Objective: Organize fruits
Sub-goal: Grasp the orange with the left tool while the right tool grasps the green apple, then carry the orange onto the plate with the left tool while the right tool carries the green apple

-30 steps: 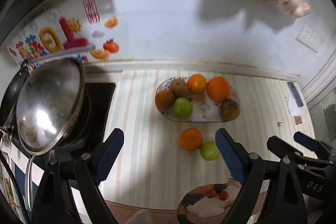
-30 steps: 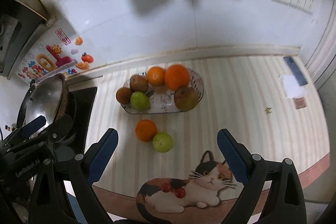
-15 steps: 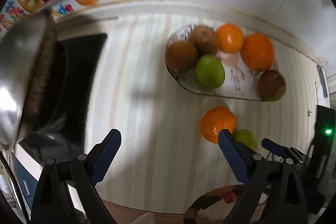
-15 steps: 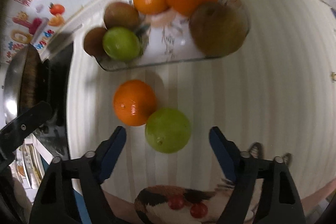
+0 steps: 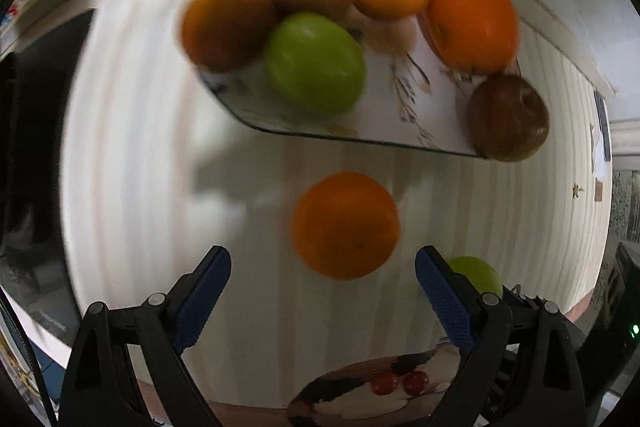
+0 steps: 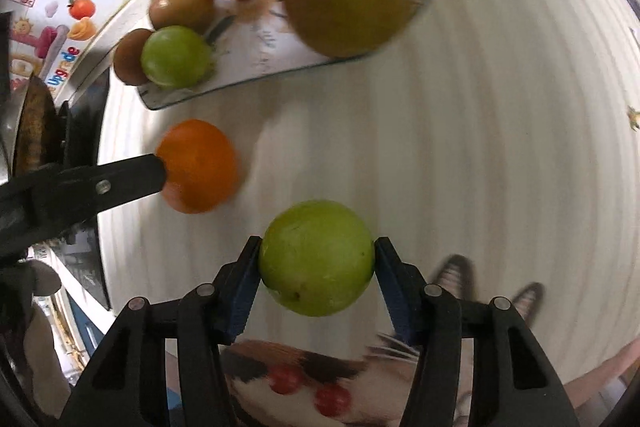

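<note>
A glass fruit tray (image 5: 360, 135) (image 6: 248, 79) holds several fruits: oranges, brown apples and a green apple (image 5: 316, 63) (image 6: 176, 57). A loose orange (image 5: 346, 225) (image 6: 198, 165) lies on the striped counter in front of the tray. My left gripper (image 5: 322, 291) is open just short of it, its fingers either side and below. My right gripper (image 6: 318, 269) is shut on a loose green apple (image 6: 316, 257), which also shows behind the left gripper's right finger (image 5: 478, 273).
A black cooktop (image 5: 36, 167) with a pan (image 6: 32, 123) sits at the left. A cat-print mat (image 5: 380, 391) (image 6: 304, 383) lies at the counter's near edge. The wall runs behind the tray.
Both grippers have moved down and forward to the loose fruits. My right gripper has closed on the green apple. My left gripper stays open, now close to the orange.
</note>
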{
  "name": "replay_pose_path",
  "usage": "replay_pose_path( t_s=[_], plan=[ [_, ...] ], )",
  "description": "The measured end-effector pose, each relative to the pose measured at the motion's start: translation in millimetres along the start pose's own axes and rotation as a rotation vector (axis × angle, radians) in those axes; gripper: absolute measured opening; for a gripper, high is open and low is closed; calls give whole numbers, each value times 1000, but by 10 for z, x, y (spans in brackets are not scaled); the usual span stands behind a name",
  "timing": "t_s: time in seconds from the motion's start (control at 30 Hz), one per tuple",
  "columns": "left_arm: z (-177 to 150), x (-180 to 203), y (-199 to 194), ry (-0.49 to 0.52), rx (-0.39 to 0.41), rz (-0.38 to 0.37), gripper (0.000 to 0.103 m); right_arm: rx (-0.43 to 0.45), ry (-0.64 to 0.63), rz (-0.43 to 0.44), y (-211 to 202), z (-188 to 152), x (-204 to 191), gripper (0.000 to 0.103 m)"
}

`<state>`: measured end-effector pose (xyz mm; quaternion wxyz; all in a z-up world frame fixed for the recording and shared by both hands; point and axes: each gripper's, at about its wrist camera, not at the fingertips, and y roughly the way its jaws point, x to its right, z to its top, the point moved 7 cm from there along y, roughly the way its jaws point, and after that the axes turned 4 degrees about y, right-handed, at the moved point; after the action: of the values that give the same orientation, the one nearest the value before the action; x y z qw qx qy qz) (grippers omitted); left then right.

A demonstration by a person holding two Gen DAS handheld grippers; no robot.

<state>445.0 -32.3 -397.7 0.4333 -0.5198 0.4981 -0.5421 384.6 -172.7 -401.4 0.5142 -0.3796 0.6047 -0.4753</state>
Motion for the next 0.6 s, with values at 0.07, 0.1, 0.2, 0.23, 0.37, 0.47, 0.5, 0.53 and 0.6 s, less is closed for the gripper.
replay_pose_path(
  t_s=[0.07, 0.1, 0.2, 0.23, 0.37, 0.47, 0.5, 0.53, 0.6],
  plan=[
    [24, 67, 98, 21, -13, 7, 94, -1, 13, 6, 9, -21, 63, 59],
    [41, 108, 138, 35, -7, 15, 85, -1, 17, 7, 6, -29, 78, 59],
    [77, 158, 171, 53, 18, 41, 62, 7, 16, 4, 8, -46, 87, 59],
    [87, 163, 159, 55, 32, 44, 62, 6, 16, 8, 8, -38, 89, 59],
    [21, 154, 131, 66, 46, 61, 62, -9, 45, 27, -9, -76, 154, 59],
    [-85, 101, 125, 59, 41, 60, 62, -13, 47, 36, 0, -93, 178, 59],
    [-119, 88, 137, 56, 35, 59, 62, -12, 47, 38, 19, -90, 188, 59],
    [-135, 72, 152, 53, 31, 57, 62, -8, 43, 40, 25, -87, 188, 59],
    [-171, 59, 155, 49, 35, 60, 62, -1, 36, 37, 11, -76, 228, 59]
  ],
)
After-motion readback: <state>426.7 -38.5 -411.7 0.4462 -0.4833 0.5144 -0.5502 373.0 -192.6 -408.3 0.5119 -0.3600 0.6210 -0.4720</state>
